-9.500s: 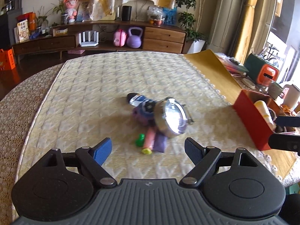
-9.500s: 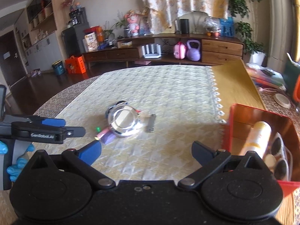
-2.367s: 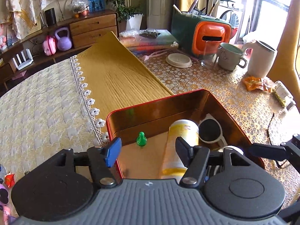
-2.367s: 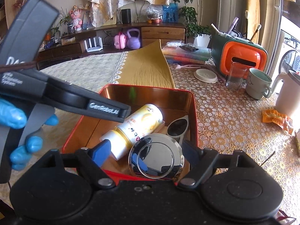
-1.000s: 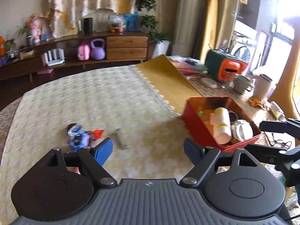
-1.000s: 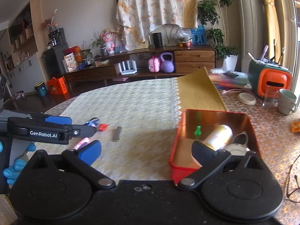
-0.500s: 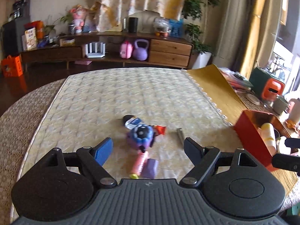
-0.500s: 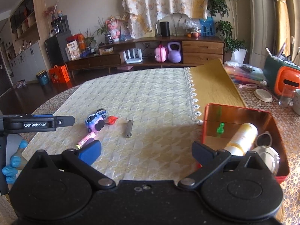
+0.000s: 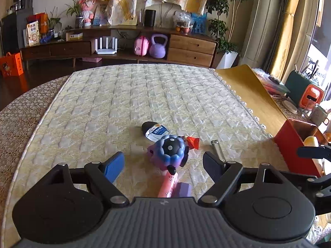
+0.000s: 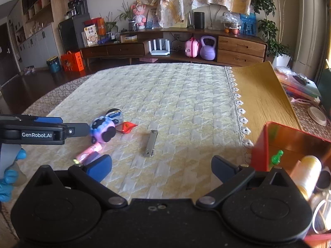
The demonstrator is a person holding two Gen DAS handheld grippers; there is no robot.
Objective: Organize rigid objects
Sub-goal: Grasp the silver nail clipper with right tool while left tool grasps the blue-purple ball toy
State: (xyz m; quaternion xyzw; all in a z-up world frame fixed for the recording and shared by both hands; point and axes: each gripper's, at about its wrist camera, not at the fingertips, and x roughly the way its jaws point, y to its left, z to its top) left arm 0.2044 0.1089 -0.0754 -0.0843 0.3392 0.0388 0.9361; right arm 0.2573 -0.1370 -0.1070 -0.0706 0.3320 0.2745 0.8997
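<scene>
A purple-blue round toy (image 9: 170, 152) lies on the quilted cloth with a small bottle (image 9: 154, 131), a red packet (image 9: 192, 142), a pink tube (image 9: 168, 184), a purple block (image 9: 183, 189) and a metal clip (image 9: 217, 150) around it. My left gripper (image 9: 163, 165) is open, just in front of the toy. The red tin (image 10: 289, 144) at right holds a green pawn (image 10: 277, 156), a yellow-white bottle (image 10: 306, 173) and a round mirror (image 10: 322, 215). My right gripper (image 10: 161, 167) is open and empty, near the clip (image 10: 151, 143).
The left gripper's side (image 10: 41, 132) and a blue-gloved hand (image 10: 8, 177) show at the left of the right wrist view. A yellow mat (image 10: 262, 95) lies beyond the tin. An orange-green box (image 9: 304, 93) and cups stand far right.
My left gripper has moved closer to the toy pile, now just in front of the purple toy. My right gripper has drifted left, so the tin sits further right.
</scene>
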